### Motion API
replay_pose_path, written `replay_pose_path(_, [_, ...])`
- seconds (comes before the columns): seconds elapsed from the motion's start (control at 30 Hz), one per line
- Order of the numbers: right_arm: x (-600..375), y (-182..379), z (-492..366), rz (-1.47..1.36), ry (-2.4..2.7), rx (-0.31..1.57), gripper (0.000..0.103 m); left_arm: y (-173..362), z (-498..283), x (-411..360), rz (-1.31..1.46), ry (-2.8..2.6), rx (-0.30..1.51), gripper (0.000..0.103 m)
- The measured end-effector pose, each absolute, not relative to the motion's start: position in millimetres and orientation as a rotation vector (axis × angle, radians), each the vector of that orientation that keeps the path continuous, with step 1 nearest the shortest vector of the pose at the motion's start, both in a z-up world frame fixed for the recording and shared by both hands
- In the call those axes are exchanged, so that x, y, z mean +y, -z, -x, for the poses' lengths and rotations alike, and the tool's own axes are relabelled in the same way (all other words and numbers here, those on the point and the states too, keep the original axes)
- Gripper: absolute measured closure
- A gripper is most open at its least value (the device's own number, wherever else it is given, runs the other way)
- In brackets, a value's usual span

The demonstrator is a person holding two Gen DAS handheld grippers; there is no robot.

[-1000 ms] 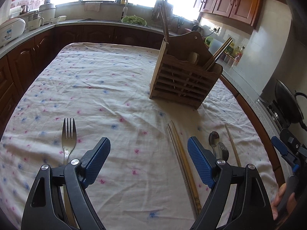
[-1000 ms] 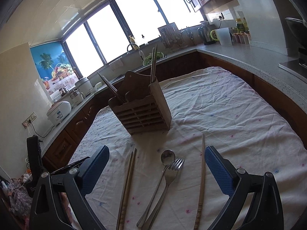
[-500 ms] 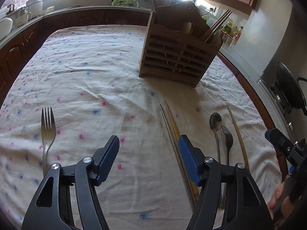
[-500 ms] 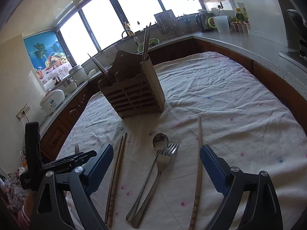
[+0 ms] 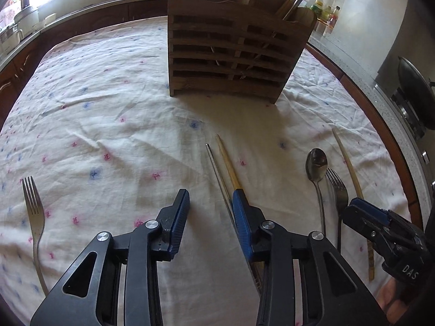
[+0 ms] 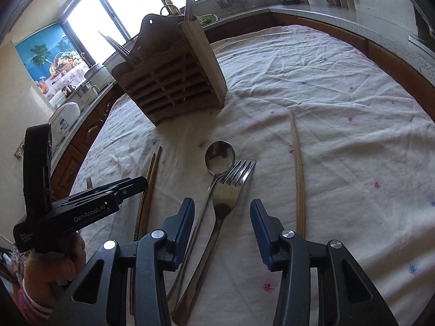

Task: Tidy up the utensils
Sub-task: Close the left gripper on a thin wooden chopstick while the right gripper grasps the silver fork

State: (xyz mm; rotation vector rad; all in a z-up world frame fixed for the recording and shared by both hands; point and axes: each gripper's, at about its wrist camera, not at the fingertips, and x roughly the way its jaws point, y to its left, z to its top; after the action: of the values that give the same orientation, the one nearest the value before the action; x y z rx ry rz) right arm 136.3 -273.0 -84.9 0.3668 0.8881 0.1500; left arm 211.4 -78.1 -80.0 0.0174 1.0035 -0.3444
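Observation:
A slatted wooden utensil holder [image 5: 231, 54] [image 6: 174, 81] stands upright on the flowered cloth, with chopsticks sticking out of it. My left gripper [image 5: 210, 201] is low over the cloth and its jaws are closing. A thin metal chopstick [image 5: 214, 163] runs between them, and the right finger lies over a wooden chopstick [image 5: 228, 163]. My right gripper [image 6: 223, 206] is closing too. The handles of a fork [image 6: 233, 179] and a spoon [image 6: 220, 154] lie between its pads, untouched. A second fork [image 5: 34, 212] lies far left, and a single wooden chopstick [image 6: 297, 168] lies to the right.
The table cloth [image 5: 108, 114] hangs over a table ringed by a kitchen counter [image 6: 353, 13]. A dark pan [image 5: 416, 95] sits on the stove at the right. A rice cooker [image 6: 65, 116] stands on the counter at the left. A person's hand [image 6: 49, 271] holds the left gripper.
Both grippers have sunk toward the cloth and their jaws have narrowed. The left one slid right onto the chopstick pair. The right one came down around the fork and spoon handles.

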Motion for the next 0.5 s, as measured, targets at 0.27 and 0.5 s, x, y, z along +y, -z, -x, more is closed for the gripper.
replay_pose_path(0.27, [-273.6, 88.1, -141.1, -0.363, -0.149, 0.902, 0.068, 78.9, -200.2, -73.6, -0.152, 0.409, 1.023, 0.087])
replay_pose_path(0.5, [-265.5, 88.8, -149.5, -0.327, -0.150, 0.912, 0.072, 77.9, -209.5, -48.6, -0.032, 0.373, 1.062, 0.088])
